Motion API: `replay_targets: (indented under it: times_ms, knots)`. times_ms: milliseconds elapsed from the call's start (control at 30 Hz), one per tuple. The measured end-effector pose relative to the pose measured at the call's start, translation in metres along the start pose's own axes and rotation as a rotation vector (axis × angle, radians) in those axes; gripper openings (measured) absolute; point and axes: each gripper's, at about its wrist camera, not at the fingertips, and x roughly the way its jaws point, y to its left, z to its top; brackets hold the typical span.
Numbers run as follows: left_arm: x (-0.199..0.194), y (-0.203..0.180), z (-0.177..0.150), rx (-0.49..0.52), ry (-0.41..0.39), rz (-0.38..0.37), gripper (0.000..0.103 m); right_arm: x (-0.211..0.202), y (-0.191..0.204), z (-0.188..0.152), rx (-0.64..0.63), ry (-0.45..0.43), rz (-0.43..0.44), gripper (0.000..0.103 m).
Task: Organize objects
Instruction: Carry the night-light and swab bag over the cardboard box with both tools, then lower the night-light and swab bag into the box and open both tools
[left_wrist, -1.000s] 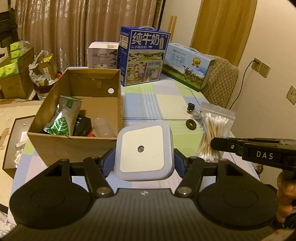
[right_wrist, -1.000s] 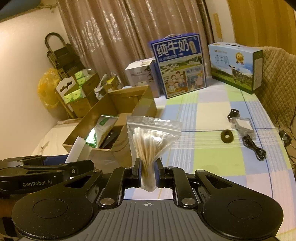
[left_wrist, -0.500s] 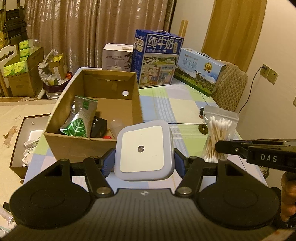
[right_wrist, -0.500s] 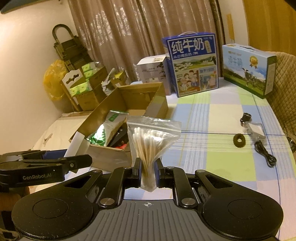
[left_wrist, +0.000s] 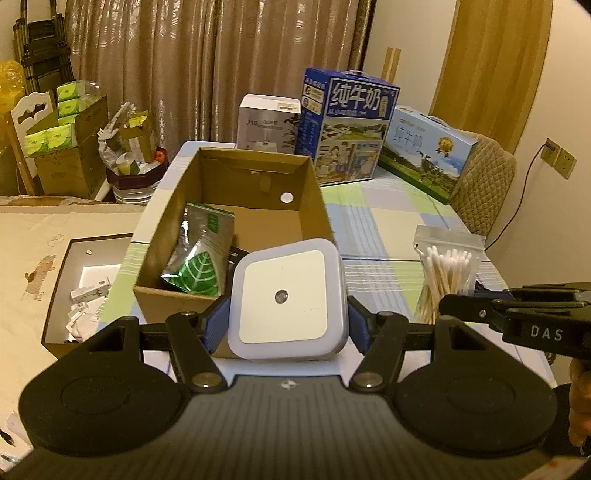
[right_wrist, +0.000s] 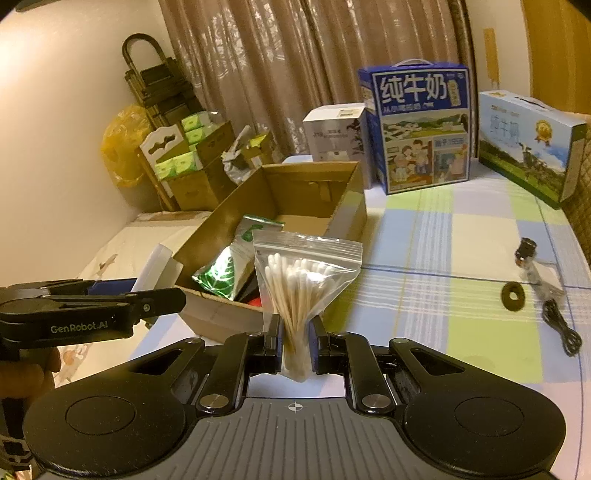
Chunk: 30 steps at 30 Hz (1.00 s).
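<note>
My left gripper (left_wrist: 287, 321) is shut on a square white night light (left_wrist: 287, 300) and holds it in the air just in front of the near wall of the open cardboard box (left_wrist: 312, 192). The box holds a green leaf-print pouch (left_wrist: 197, 260) and dark items. My right gripper (right_wrist: 295, 345) is shut on the lower end of a clear zip bag of cotton swabs (right_wrist: 299, 280), held upright beside the box's near right corner (right_wrist: 360, 206). The bag also shows in the left wrist view (left_wrist: 445, 269).
Two blue milk cartons (left_wrist: 347, 125) (left_wrist: 424, 158) and a white box (left_wrist: 267, 123) stand at the table's far end. A black ring (right_wrist: 514, 294), a small black part (right_wrist: 526, 249) and a cable (right_wrist: 561, 326) lie on the checked cloth at right. A padded chair (left_wrist: 484, 181) stands at right.
Both grippers have risen and pulled back a little with their loads; the box now sits lower and more to the right in the left wrist view. Grips are unchanged.
</note>
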Motion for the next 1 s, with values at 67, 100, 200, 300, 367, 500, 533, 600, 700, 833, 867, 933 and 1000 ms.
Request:
replay_targets:
  times_ms: [67, 100, 200, 300, 367, 500, 533, 600, 700, 833, 867, 933, 1000]
  knots:
    - [0.003, 0.004, 0.002, 0.002, 0.001, 0.005, 0.06, 0.006, 0.002, 0.003, -0.002, 0.004, 0.004, 0.011]
    - [0.005, 0.006, 0.004, 0.002, 0.002, 0.005, 0.06, 0.01, 0.002, 0.005, -0.004, 0.006, 0.007, 0.011]
    - [0.01, 0.011, 0.007, 0.002, 0.006, 0.008, 0.06, 0.018, 0.004, 0.011, -0.005, 0.007, 0.012, 0.011]
    - [0.017, 0.016, 0.011, 0.004, 0.01, 0.012, 0.06, 0.027, 0.005, 0.016, -0.007, 0.008, 0.017, 0.011]
    - [0.022, 0.018, 0.013, 0.006, 0.014, 0.012, 0.06, 0.034, 0.005, 0.021, -0.007, 0.01, 0.02, 0.011]
    - [0.036, 0.024, 0.017, 0.011, 0.028, 0.01, 0.06, 0.048, 0.003, 0.03, -0.004, 0.012, 0.029, 0.011]
    - [0.039, 0.026, 0.018, 0.011, 0.031, 0.01, 0.06, 0.051, 0.003, 0.032, -0.002, 0.012, 0.031, 0.011]
    - [0.046, 0.028, 0.021, 0.015, 0.035, 0.011, 0.06, 0.059, 0.003, 0.037, -0.002, 0.014, 0.034, 0.011]
    - [0.057, 0.033, 0.026, 0.021, 0.042, 0.005, 0.06, 0.072, 0.0, 0.043, 0.001, 0.017, 0.036, 0.011]
    - [0.072, 0.037, 0.033, 0.034, 0.05, 0.006, 0.06, 0.086, -0.005, 0.052, 0.012, 0.016, 0.038, 0.011]
    - [0.075, 0.038, 0.036, 0.035, 0.051, 0.005, 0.06, 0.09, -0.006, 0.054, 0.016, 0.017, 0.041, 0.011]
    - [0.083, 0.041, 0.04, 0.033, 0.055, -0.002, 0.061, 0.096, -0.007, 0.058, 0.022, 0.018, 0.045, 0.011]
    - [0.093, 0.042, 0.043, 0.035, 0.063, -0.009, 0.062, 0.101, -0.008, 0.061, 0.026, 0.022, 0.049, 0.011]
